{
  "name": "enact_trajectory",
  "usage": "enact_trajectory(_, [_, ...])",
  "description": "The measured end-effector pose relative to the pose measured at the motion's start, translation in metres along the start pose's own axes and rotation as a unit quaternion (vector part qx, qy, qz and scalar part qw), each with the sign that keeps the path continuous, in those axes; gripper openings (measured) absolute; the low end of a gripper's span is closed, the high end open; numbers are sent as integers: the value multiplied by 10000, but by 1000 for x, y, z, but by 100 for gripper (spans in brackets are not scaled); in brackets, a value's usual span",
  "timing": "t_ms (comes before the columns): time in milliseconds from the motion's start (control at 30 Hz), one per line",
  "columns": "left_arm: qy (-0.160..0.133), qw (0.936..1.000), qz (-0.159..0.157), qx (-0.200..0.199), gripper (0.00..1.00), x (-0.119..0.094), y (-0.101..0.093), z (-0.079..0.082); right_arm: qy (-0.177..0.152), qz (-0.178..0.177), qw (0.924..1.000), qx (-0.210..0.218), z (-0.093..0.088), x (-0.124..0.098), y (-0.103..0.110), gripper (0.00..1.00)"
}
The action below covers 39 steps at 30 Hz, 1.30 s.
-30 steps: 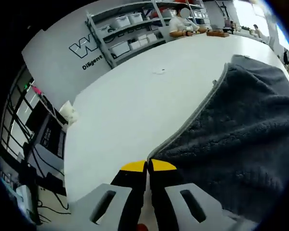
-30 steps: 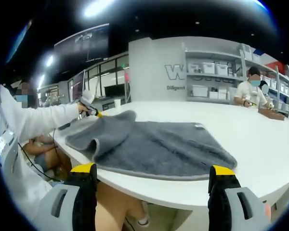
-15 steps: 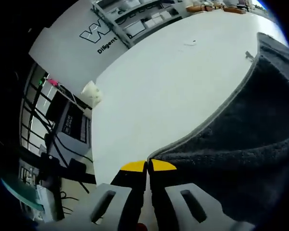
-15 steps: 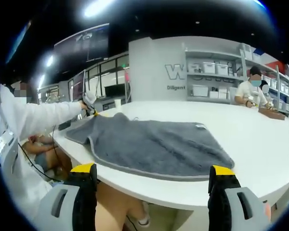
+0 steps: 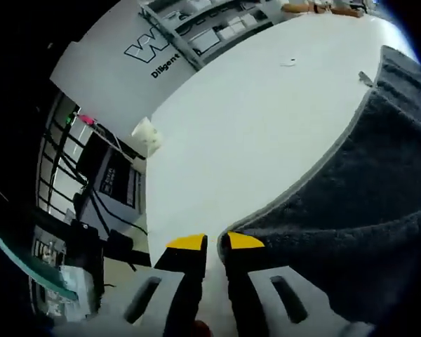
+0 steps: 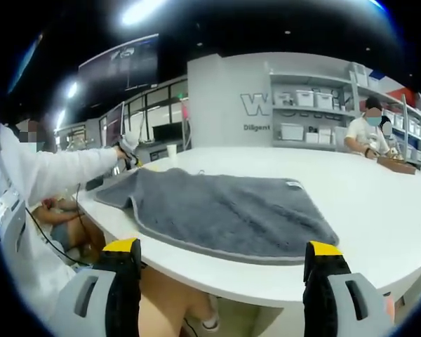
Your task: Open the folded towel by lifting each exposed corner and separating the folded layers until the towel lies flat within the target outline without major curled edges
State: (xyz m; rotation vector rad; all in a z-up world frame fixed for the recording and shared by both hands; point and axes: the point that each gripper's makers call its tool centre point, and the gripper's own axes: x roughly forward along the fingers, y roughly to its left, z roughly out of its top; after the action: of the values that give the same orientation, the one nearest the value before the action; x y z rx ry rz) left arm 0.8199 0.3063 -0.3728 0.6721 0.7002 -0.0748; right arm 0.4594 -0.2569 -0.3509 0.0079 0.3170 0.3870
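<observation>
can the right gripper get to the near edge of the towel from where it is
Probably yes. The right gripper is open, facing the towel's near edge, with bare table rim between them. The left gripper is at the far corner, clear of that path.

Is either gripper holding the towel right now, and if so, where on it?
Nothing is held. The left gripper, jaws slightly apart, sits beside the towel's corner; the right gripper is wide open, short of the towel.

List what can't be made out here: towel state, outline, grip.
- Target outline: none can be made out on the white table in either view.
- Grey towel far corner: left gripper sits at it, jaws slightly apart; whether it pinches the hem is unclear; tiny in right gripper view.
- Towel's right part: cut off by the left gripper view's edge.
- Right gripper: open.
</observation>
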Motion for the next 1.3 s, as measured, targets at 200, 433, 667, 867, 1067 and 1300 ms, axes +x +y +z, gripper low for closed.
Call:
enact_trajectory(200, [-1552, 9855, -319, -611, 23, -61, -12, 44, -8, -3, 10000, -19, 1, -1, 2, 97])
enact_trajectory(433, [-2658, 9460, -1274, -1347, 39, -150, -53, 39, -61, -31, 9999, -80, 6, -4, 5, 96])
enact_trajectory(667, [-3144, 9041, -2115, -1977, 65, -222, -93, 12, -50, 13, 9999, -135, 6, -1, 13, 97])
enact_trajectory(867, [-3274, 8863, -2317, -2315, 76, -254, -112, -17, -35, 6, 9998, -174, 9, 2, 16, 97])
enact_trajectory(1067, [-2928, 8926, -2504, -2341, 89, -260, -138, -49, -35, -72, 9998, -186, 12, 3, 14, 97])
enact_trajectory(1300, [-2551, 8908, -2879, -2419, 96, -262, -164, -78, -16, 16, 9997, -259, 19, 8, 22, 97])
